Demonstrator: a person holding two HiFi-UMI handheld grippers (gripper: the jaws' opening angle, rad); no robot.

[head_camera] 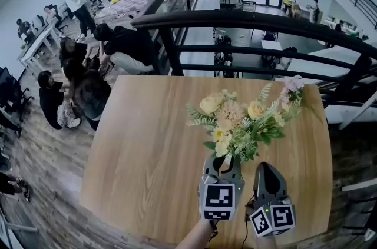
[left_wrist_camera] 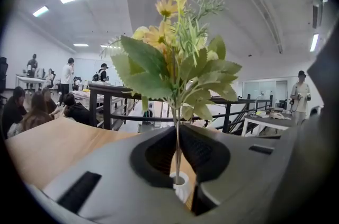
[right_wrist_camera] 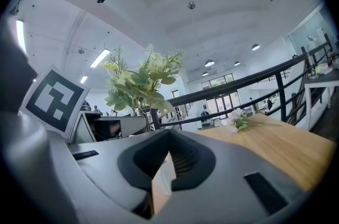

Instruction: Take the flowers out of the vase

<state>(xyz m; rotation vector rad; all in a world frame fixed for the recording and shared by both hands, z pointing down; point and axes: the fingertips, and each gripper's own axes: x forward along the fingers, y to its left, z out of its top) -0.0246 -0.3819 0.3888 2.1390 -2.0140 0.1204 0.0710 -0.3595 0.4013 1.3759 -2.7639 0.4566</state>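
Observation:
A bunch of yellow and cream artificial flowers [head_camera: 235, 124] with green leaves stands over the near middle of the wooden table [head_camera: 147, 148]. My left gripper [head_camera: 221, 164] is shut on the thin stem just below the leaves. In the left gripper view the stem [left_wrist_camera: 177, 149] runs down between the jaws to the mouth of a small white vase [left_wrist_camera: 180, 186]; whether its end is still inside I cannot tell. The vase is hidden in the head view. My right gripper [head_camera: 266, 168] hangs just right of the left one, jaws together, holding nothing. Its own view shows the bunch [right_wrist_camera: 139, 82] at its left.
A single pink flower sprig [head_camera: 293, 86] lies on the table's far right corner, also in the right gripper view [right_wrist_camera: 238, 121]. A black railing [head_camera: 235, 21] runs behind the table. Several people sit and stand on the floor below at left [head_camera: 76, 83].

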